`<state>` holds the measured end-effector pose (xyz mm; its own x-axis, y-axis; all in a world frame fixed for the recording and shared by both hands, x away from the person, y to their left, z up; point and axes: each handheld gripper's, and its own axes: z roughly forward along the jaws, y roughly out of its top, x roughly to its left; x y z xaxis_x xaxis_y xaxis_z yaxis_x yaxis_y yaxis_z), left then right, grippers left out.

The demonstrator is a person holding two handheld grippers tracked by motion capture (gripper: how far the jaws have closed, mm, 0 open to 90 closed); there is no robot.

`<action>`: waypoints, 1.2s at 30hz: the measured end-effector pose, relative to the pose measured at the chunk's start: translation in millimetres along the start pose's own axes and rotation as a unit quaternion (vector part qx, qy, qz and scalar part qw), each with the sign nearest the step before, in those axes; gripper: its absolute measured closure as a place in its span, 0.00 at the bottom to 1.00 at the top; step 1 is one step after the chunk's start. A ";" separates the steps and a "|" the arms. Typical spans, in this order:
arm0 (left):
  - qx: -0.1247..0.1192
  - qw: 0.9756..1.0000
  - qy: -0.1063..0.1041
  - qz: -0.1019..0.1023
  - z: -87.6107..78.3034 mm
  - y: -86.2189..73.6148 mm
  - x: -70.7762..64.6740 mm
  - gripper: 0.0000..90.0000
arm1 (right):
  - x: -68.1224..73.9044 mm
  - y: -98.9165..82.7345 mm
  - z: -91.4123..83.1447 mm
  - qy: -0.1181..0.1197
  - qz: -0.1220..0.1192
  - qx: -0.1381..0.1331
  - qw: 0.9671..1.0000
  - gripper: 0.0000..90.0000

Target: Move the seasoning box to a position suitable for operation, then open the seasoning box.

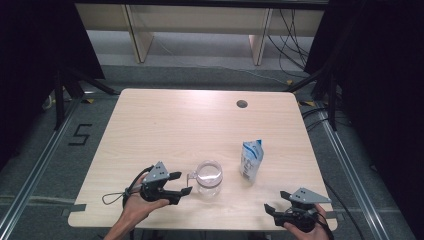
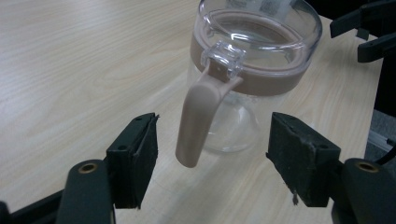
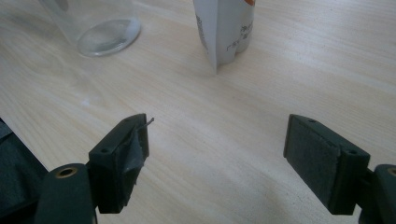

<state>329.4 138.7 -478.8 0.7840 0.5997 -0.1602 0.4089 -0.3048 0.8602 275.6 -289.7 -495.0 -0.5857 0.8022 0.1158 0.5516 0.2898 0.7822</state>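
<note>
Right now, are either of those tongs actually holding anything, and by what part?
Nothing is held. The left tongs stand open on either side of the glass jar's tan handle without pressing it. The right tongs are open over bare table.

The jug point(image 2: 252, 79) is clear glass with a dusty-pink collar and handle. The pouch point(image 1: 251, 160) is white with blue print. Both grippers' jaws are black; the surface point(image 1: 165, 125) is pale wood grain.
</note>
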 end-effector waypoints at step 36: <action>-0.030 0.999 0.028 -0.027 -14.0 22.4 -12.9 0.54 | 4.6 -0.2 0.5 0.001 0.009 0.003 1.000 0.27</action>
<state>322.0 134.5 -450.7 0.7333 0.6554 -0.1809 0.4195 -0.2269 0.8789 273.2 -285.9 -494.9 -0.5777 0.8057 0.1310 0.5647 0.2786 0.7769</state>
